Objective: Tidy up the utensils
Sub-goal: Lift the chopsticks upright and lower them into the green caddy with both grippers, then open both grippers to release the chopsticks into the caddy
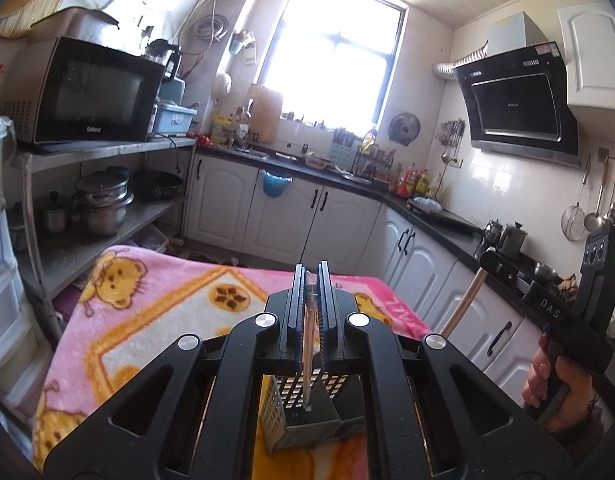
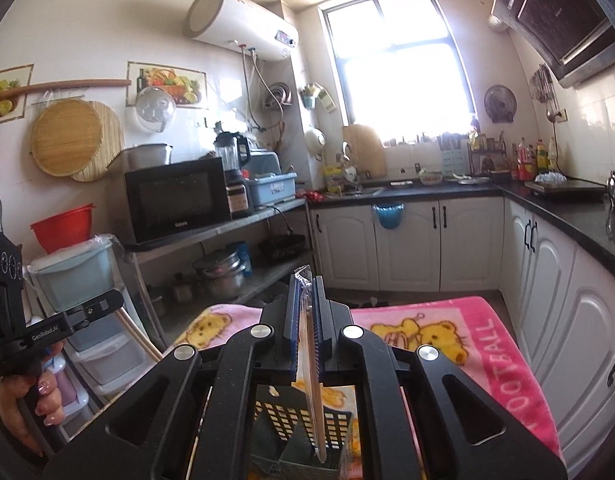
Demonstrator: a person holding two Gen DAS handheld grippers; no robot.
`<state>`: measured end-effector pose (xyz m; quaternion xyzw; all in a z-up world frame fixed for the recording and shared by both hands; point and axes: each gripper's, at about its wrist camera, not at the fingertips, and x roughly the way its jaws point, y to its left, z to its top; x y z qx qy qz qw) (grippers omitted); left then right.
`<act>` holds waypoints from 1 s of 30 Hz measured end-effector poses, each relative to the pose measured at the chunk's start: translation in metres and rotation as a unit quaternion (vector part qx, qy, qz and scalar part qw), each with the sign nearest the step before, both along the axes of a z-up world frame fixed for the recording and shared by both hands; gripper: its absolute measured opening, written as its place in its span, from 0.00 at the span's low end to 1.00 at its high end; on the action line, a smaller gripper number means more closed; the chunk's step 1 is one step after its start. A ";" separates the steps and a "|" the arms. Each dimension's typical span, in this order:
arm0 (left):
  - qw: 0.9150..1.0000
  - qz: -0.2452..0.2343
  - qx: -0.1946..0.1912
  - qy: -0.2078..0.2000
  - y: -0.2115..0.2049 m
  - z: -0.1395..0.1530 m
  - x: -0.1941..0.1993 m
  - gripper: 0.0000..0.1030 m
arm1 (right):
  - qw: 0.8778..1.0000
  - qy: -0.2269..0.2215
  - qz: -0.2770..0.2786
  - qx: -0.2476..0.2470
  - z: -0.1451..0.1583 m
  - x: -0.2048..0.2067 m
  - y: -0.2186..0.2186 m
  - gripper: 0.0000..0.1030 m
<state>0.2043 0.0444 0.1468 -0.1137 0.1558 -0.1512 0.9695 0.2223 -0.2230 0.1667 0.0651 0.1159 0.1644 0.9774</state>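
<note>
Both hand-held grippers are loaded: left hand-held gripper (image 1: 312, 276) is clamped on a wrapped pair of chopsticks (image 1: 308, 360), right hand-held gripper (image 2: 306, 286) is clamped on a second wrapped pair (image 2: 312, 392). Each pair hangs tip-down over the slotted utensil holder (image 1: 297, 412), which sits on the pink blanket-covered surface (image 1: 155, 308) near its front edge. Step looks like insertion into the holder. Next: line each tip up over an open compartment, lower, then release. Risk: tips catching the rim.
</note>
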 end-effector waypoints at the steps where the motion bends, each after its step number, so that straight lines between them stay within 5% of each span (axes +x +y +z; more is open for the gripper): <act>1: 1.000 -0.001 0.000 0.003 0.000 -0.003 0.002 0.03 | 1.000 0.003 -0.001 0.001 -0.003 0.001 0.000 0.06; 13: 0.999 -0.016 0.000 0.030 -0.008 -0.030 0.011 0.03 | 0.999 0.036 -0.014 0.006 -0.036 0.009 -0.005 0.07; 23: 0.998 -0.014 -0.009 0.053 -0.001 -0.045 0.012 0.03 | 0.997 0.069 -0.035 0.012 -0.055 0.006 -0.016 0.32; 26: 0.998 -0.010 -0.011 0.056 0.002 -0.047 0.009 0.16 | 0.996 0.076 -0.041 0.014 -0.060 0.003 -0.021 0.38; 28: 0.998 -0.007 -0.013 0.058 0.003 -0.048 0.007 0.35 | 0.996 0.083 -0.043 0.015 -0.063 0.001 -0.024 0.39; 30: 0.998 -0.005 -0.017 0.060 0.006 -0.050 0.004 0.39 | 0.995 0.087 -0.045 0.014 -0.066 -0.002 -0.025 0.43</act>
